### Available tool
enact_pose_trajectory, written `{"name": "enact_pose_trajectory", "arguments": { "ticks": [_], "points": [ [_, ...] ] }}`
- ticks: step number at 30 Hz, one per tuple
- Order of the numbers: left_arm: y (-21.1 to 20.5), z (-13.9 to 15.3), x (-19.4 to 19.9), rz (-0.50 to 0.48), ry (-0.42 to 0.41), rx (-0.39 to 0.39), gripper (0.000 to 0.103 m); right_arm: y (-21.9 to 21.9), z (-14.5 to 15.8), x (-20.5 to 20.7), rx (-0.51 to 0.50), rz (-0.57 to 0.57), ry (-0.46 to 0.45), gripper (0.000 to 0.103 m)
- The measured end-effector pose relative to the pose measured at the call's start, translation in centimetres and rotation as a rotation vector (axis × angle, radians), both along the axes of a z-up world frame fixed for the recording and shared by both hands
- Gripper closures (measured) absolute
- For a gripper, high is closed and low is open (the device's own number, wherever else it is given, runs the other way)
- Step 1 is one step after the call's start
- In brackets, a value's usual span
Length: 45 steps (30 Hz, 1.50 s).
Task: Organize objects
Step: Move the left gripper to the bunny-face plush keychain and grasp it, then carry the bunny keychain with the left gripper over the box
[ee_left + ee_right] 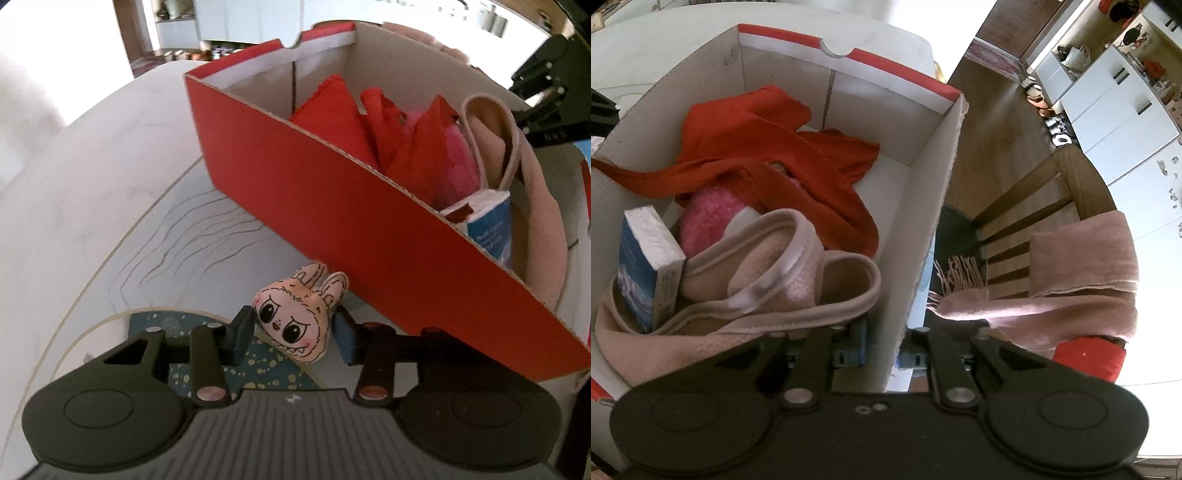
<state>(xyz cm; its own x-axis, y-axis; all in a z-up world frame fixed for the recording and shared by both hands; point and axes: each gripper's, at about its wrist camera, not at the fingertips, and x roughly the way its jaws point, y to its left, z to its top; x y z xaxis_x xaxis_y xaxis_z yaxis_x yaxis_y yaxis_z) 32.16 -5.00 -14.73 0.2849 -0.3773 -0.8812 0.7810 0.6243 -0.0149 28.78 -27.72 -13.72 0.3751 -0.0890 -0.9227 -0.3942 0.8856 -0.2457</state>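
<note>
A small plush toy (pixel 299 317), a pale pink bunny-eared face with big black eyes, lies on the table against the red outer wall of a cardboard box (pixel 332 221). My left gripper (pixel 293 326) has a pad on each side of the toy and touches it. My right gripper (pixel 881 356) is shut on the box's right wall (pixel 923 221), one pad inside and one outside. The box holds a red cloth (pixel 768 147), a fuzzy pink thing (pixel 709 218), a blue and white packet (pixel 642 266) and pale pink fleece slippers (pixel 775 277).
The box stands on a white table (pixel 92 184) with a line-patterned mat and a dark blue, gold-dotted patch (pixel 266 365). Past the table's right edge is a wooden chair (pixel 1034 206) draped with a pink scarf (pixel 1082 266). White cabinets (pixel 1108 103) line the wooden floor.
</note>
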Motion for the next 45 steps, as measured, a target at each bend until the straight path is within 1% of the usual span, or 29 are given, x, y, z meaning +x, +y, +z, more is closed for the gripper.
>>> {"name": "enact_pose_trajectory", "arguments": {
  "ticks": [4,9,14,15,19,27,32,37,45],
  "points": [
    [0.7,0.9,-0.7,0.082,-0.019,0.0,0.06,0.0,0.1,0.0,0.005,0.005,-0.003,0.092],
    [1.9,3.1,-2.2,0.179,-0.031,-0.01,0.06,-0.1,0.1,-0.1,0.012,0.018,-0.006,0.092],
    [2.0,5.5,-4.0,0.252,-0.039,-0.006,0.06,-0.1,0.0,-0.2,0.007,0.034,-0.007,0.092],
    [1.9,5.6,-4.1,0.265,-0.041,-0.002,0.06,-0.1,0.1,-0.2,0.009,0.036,-0.006,0.092],
    [1.7,7.2,-5.5,0.3,-0.055,0.014,0.06,-0.2,0.0,-0.3,0.016,0.047,-0.007,0.092],
    [-0.3,11.0,-7.7,0.343,-0.084,-0.013,0.06,-0.5,0.3,-0.3,0.062,0.051,0.005,0.094],
    [-2.6,12.4,-8.3,0.345,-0.086,-0.032,0.06,-0.4,0.3,-0.5,0.075,0.068,0.003,0.094],
    [-5.6,12.6,-8.8,0.324,-0.081,-0.02,0.06,-0.4,0.2,-0.5,0.08,0.077,0.001,0.094],
    [-9.7,11.7,-8.2,0.283,-0.105,0.006,0.06,-0.5,0.2,-0.6,0.084,0.082,-0.003,0.094]
  ]
}}
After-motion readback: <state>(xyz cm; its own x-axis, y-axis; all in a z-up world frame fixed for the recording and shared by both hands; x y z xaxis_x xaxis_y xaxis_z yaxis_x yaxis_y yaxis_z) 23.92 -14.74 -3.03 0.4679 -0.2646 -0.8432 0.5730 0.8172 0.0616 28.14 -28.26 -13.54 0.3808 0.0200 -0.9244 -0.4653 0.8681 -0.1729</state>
